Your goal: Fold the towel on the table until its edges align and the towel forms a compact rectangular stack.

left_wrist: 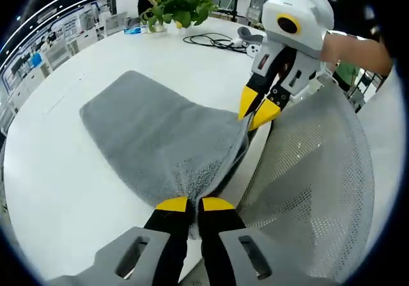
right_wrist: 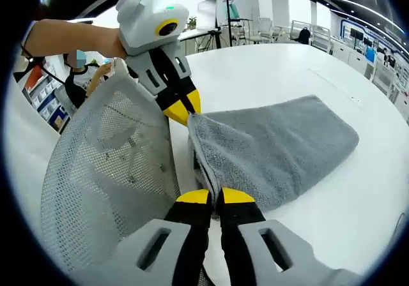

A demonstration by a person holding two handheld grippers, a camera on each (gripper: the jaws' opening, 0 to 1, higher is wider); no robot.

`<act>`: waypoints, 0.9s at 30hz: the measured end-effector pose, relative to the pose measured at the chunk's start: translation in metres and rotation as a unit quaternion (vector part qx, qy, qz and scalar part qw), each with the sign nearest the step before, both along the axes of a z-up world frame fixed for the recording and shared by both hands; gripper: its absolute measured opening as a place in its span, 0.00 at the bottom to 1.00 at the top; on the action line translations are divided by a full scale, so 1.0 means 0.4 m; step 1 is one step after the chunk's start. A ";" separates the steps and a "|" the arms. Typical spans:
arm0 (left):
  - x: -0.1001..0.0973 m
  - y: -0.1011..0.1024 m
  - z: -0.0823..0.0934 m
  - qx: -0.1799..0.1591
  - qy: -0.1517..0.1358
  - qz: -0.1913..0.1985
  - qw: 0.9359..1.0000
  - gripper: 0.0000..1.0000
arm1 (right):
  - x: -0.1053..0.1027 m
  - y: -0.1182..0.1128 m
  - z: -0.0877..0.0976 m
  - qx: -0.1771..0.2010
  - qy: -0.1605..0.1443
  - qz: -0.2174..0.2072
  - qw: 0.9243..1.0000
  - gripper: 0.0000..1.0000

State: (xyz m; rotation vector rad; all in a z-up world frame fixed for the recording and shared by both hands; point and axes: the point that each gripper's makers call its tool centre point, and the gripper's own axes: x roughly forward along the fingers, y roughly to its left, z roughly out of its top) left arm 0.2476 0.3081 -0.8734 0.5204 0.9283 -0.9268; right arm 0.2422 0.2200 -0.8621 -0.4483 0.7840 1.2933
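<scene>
Left gripper (left_wrist: 194, 204) is clamped on one near corner of the grey towel (left_wrist: 153, 133), jaws pressed together w/ cloth between; right gripper (right_wrist: 215, 196) pinches the other near corner the same way. Each also shows in the other's view. Holding both corners of the same edge makes sense: it lets that edge be lifted and carried over evenly, so edges can line up. Towel lies on the white table (left_wrist: 57, 171), near edge raised at the table rim, rest flat. Looks partway folded already, can't tell how many layers. Far side has plenty of bare tabletop for the fold. Near side is tight: mesh chair back (right_wrist: 108, 165) sits just beside the rim. Plant (left_wrist: 182, 6) and black cable (left_wrist: 214, 41) are well apart.
</scene>
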 end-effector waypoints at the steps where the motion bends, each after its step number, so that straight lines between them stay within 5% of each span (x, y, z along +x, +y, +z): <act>1: -0.005 -0.001 -0.009 0.007 -0.001 -0.009 1.000 0.05 | -0.006 0.000 -0.006 -0.003 -0.004 0.002 1.000 0.03; 11: -0.017 -0.003 -0.059 0.044 -0.022 -0.036 0.998 0.13 | -0.030 -0.010 -0.074 -0.048 -0.029 0.029 0.998 0.04; 19: -0.005 0.006 -0.078 0.070 -0.047 -0.069 0.994 0.26 | -0.043 -0.010 -0.073 -0.045 -0.067 0.062 0.995 0.08; 24: 0.000 0.008 -0.095 0.083 -0.049 -0.083 0.992 0.31 | -0.039 -0.008 -0.083 -0.047 -0.083 0.063 0.993 0.23; 27: 0.000 0.005 -0.097 0.090 -0.049 -0.092 0.990 0.32 | -0.042 -0.010 -0.092 -0.050 -0.081 0.067 0.993 0.22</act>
